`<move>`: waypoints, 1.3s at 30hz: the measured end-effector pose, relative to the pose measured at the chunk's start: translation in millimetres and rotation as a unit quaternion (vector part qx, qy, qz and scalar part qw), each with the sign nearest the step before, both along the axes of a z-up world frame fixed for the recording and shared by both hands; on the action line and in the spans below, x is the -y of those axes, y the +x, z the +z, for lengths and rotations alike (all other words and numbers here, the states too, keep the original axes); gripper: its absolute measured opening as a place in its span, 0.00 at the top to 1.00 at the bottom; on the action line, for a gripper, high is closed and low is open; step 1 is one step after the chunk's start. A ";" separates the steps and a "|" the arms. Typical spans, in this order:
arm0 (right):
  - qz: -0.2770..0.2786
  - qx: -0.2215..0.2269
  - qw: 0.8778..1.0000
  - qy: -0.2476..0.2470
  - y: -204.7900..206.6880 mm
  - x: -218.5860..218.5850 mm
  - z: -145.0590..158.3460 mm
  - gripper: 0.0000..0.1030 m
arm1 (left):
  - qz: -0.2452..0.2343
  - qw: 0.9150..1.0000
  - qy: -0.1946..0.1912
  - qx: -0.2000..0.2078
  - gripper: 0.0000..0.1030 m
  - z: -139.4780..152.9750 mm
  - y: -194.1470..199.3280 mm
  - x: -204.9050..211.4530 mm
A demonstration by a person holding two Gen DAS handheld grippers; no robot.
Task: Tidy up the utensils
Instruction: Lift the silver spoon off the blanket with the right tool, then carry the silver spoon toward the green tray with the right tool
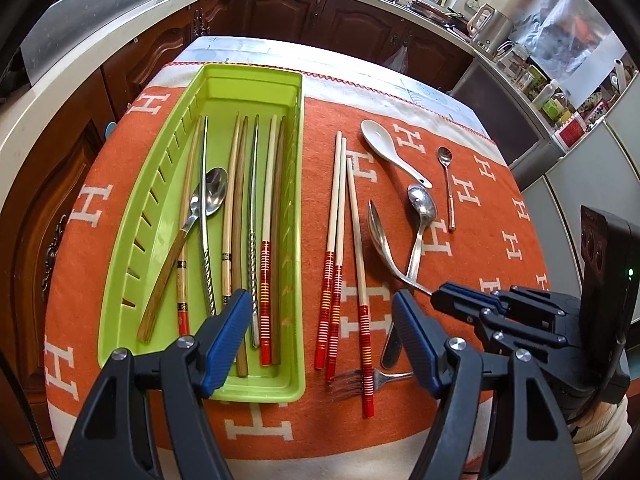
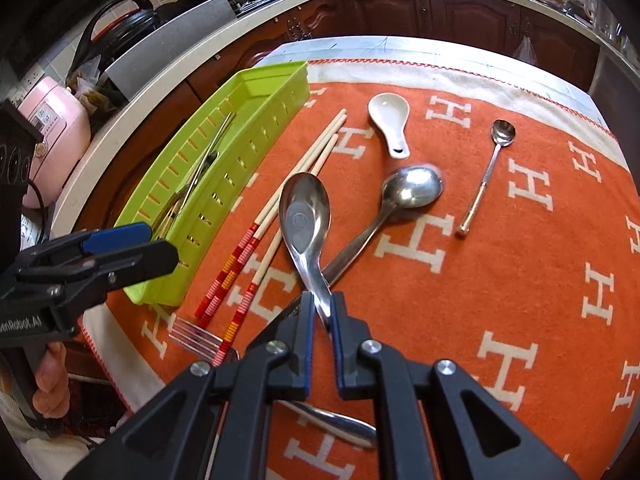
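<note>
A green tray on the orange cloth holds several chopsticks and a wooden-handled spoon. It also shows in the right wrist view. My left gripper is open and empty, above the tray's near end and the loose chopsticks. My right gripper is shut on the handle of a metal spoon, lifted and tilted above the cloth; the spoon also shows in the left wrist view. A second metal spoon, a white ceramic spoon, a small teaspoon and a fork lie on the cloth.
The orange cloth with white H letters covers the table. Dark kitchen cabinets and a counter run behind. A pink rice cooker stands at the left. The left gripper shows in the right wrist view.
</note>
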State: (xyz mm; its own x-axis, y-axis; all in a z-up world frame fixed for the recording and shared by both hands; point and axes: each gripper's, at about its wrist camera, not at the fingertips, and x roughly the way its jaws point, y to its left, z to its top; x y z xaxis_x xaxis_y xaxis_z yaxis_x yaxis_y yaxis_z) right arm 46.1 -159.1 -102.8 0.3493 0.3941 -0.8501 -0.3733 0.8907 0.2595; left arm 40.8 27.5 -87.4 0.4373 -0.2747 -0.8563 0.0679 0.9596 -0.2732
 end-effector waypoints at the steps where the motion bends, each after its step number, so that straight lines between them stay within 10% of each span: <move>1: 0.001 -0.001 1.000 0.000 -0.9 -0.4 0.3 0.92 | 0.001 1.000 -0.001 0.000 0.31 -0.1 0.2 -0.5; 17: 0.014 0.005 1.000 0.020 -0.8 -16.8 20.6 0.81 | 0.015 1.000 -0.008 0.009 0.31 5.3 -1.2 -11.1; 39: 0.026 0.062 0.993 -0.097 30.1 -81.1 -10.4 0.81 | 0.049 0.999 0.007 0.000 0.31 0.6 3.8 -31.1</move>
State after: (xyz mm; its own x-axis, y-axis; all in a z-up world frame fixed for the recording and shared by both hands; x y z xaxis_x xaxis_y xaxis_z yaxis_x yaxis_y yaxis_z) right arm 76.2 -78.0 -113.2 0.4400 0.2471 -0.8633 -0.4390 0.8979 0.0333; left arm 44.6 58.7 -86.8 0.4620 -0.2193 -0.8593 -0.0256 0.9652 -0.2602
